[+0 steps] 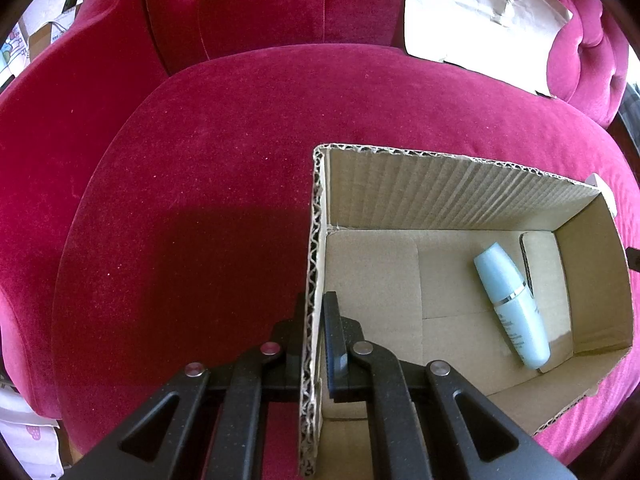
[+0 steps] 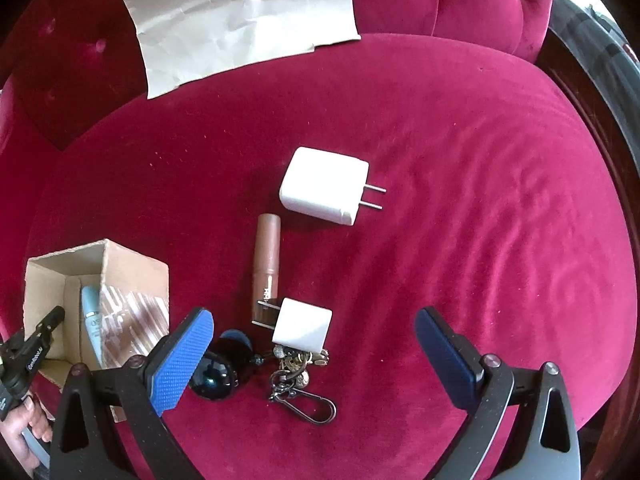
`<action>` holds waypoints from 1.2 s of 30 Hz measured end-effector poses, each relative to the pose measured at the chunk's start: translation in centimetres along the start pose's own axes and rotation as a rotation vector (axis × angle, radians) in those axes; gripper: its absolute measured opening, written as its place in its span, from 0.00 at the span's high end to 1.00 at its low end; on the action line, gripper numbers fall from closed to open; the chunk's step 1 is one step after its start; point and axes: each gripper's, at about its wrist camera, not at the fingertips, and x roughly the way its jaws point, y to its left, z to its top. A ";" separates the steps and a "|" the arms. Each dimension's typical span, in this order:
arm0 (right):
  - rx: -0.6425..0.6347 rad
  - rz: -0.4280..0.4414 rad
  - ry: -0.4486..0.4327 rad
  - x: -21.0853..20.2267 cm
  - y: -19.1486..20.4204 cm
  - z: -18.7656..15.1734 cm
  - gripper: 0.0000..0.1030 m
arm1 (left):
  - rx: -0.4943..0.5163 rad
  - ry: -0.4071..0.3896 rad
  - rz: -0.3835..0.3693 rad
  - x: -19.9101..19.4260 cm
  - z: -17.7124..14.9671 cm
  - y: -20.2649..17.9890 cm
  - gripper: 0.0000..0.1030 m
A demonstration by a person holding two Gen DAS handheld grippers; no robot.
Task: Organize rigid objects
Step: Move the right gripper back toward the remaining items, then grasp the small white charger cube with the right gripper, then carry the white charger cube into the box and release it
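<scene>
Crimson velvet tufted sofa, crumpled paper sheet against backrest, bright daylight

Bottle inside box

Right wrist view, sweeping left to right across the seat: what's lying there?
cardboard box → black round object → brown tube → large white charger

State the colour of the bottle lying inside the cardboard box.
Pale blue bottle with a silver band, clearest in the left wrist view.
</scene>
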 end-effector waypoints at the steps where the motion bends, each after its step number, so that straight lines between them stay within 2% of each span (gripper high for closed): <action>1: -0.005 -0.006 0.006 0.2 0.0 -0.1 0.00 | -0.001 0.000 0.000 0.0 0.0 0.0 0.95; 10: -0.012 -0.015 0.027 1.8 0.4 -0.4 0.01 | -0.001 0.001 0.001 0.0 0.0 -0.1 0.95; 12: -0.013 -0.008 0.026 1.9 0.5 -0.4 0.07 | -0.001 0.001 0.001 0.0 0.0 -0.1 0.95; 14: -0.023 -0.002 0.026 1.9 0.7 -0.5 0.17 | -0.001 0.001 0.001 0.0 0.0 -0.1 0.95; 17: -0.034 0.011 0.033 2.0 0.9 -0.6 0.26 | -0.001 0.001 0.001 0.0 0.0 -0.1 0.95; 18: -0.039 0.012 0.032 1.9 1.0 -0.6 0.31 | -0.001 0.001 0.001 0.0 0.0 -0.1 0.95; 19: -0.043 0.019 0.034 1.9 1.0 -0.6 0.45 | -0.001 0.001 0.001 0.0 0.0 -0.1 0.95; 20: -0.043 0.032 0.035 1.8 1.1 -0.7 0.50 | -0.001 0.001 0.001 0.0 0.0 -0.1 0.95; 36: -0.048 0.011 -0.010 -0.3 1.2 -1.5 0.51 | 0.001 0.000 0.002 0.0 0.0 -0.1 0.95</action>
